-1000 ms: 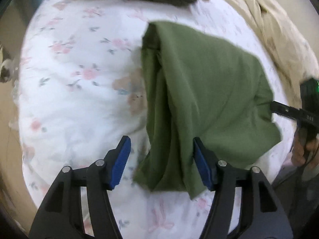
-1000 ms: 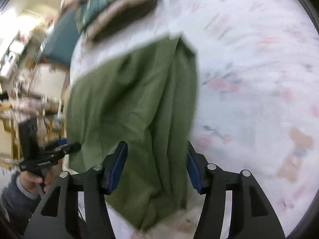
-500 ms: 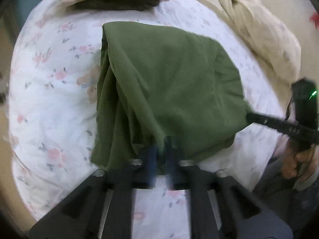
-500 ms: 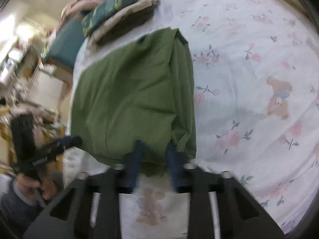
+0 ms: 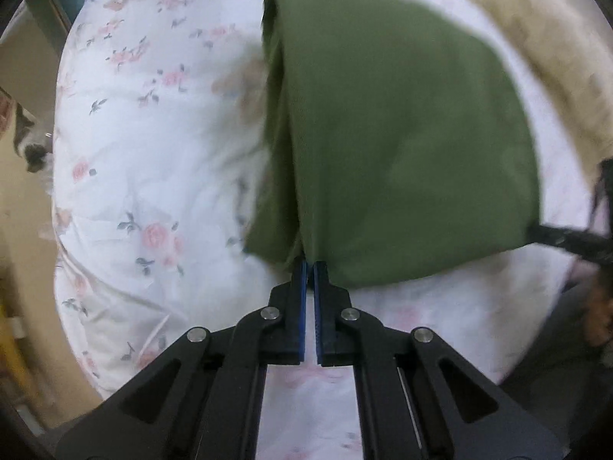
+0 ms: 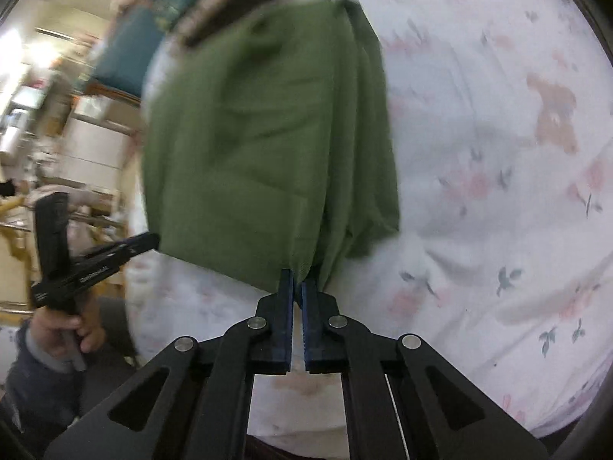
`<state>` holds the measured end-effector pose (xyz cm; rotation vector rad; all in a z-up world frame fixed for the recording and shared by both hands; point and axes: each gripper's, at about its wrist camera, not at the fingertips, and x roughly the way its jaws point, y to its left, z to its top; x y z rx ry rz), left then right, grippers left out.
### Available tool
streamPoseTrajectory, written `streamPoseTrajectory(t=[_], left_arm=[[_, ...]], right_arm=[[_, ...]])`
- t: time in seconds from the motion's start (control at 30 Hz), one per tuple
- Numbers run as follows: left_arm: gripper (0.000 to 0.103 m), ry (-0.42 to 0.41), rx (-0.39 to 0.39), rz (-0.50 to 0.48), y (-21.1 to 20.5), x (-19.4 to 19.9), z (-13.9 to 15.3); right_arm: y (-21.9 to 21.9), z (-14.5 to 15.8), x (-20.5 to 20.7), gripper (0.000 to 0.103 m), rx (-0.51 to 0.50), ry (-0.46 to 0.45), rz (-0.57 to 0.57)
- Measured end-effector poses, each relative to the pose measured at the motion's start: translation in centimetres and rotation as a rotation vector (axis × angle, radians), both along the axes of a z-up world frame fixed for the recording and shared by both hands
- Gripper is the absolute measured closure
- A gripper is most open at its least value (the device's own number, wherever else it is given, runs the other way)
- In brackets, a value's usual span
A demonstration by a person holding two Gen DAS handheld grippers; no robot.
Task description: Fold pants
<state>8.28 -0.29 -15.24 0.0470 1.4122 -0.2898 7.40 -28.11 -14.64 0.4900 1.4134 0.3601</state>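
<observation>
Olive-green fabric pants [image 5: 402, 134] lie folded on the white floral-print bedsheet [image 5: 153, 176], spread out ahead of both tongs. Landmark = the pants.

Left gripper [image 5: 309, 268]: blue-padded black fingers pinched together on the near hem of the pants, at the corner where the bunched, layered edge hangs down. Fabric fans away from the tips, up and to the right in the left wrist view.

Right gripper [image 6: 297, 276]: fingers likewise clamped on the near hem, at the opposite near corner; cloth puckers right at the tips. Stacked folds run along the pants' right edge in this view.

In the right wrist view the left gripper [image 6: 151, 239] shows at the pants' near-left corner, touching the cloth, held by a hand [image 6: 63, 329].

Beyond the pants' far edge: pile of folded patterned clothes [image 6: 214, 0], blurred. Beige rumpled blanket [image 5: 548, 50] beside the pants' right side in the left view.
</observation>
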Motion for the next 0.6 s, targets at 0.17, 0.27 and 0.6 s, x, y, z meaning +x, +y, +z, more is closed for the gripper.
streamPoseTrajectory(t=[0.17,0.27,0.6], left_arm=[[0.1,0.035,-0.018,0.064,1.8,-0.2,0.9],[0.097,-0.01,-0.074,0.088,3.2,0.0,3.8],[0.049,-0.158,-0.229,0.21,4.1,8.9,8.1]], right_arm=[[-1.8,2.0,-0.4,0.093,0.065,-0.042,-0.066],[-3.9,3.9,-0.5,0.074,0.117,-0.105,-0.142],[-7.8,7.7,7.4,0.053,0.11,-0.296,-0.265]])
